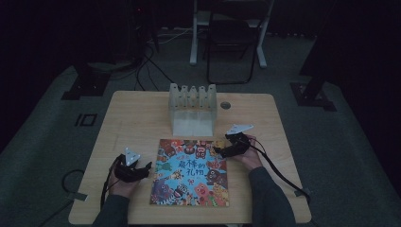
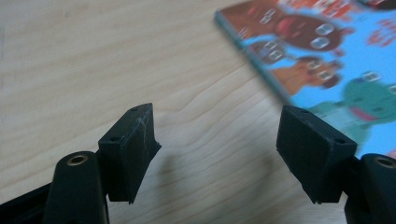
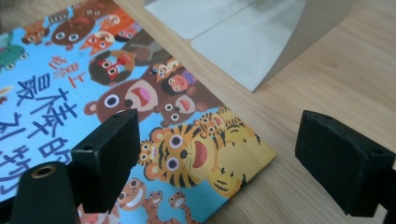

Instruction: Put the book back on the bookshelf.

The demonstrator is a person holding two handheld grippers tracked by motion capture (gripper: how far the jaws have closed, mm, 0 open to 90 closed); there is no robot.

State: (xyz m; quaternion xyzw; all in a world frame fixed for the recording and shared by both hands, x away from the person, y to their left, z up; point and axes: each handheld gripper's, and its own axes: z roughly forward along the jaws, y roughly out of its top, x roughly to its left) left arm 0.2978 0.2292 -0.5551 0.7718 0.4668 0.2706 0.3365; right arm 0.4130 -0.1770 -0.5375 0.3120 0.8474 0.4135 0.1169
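Picture book (image 1: 190,172) lies flat and closed on the near middle of the tabletop (image 1: 137,113), its glossy cover crowded with cartoon animals on a bright blue ground: bears, a frog, a striped orange tiger with wide round eyes. Large dark-blue Chinese characters run across the middle of the cover, with smaller red ones beside them in the right gripper view; I cannot read them with certainty. The book is thin and square-cornered, with a narrow spine edge. The tabletop is pale wood with a fine wavy grain, rounded corners and a small round grommet (image 1: 225,105) near its far edge. Behind the book stands a translucent whitish plastic rack (image 1: 192,109) with upright pointed dividers and a flat smooth base.

The left gripper (image 1: 147,166) rests just beside the book's left edge, its matte black block-shaped jaws spread over bare wood with nothing between them. The right gripper (image 1: 218,152) sits at the book's far right corner, its jaws spread wide, the corner lying below and between them, unpinched.
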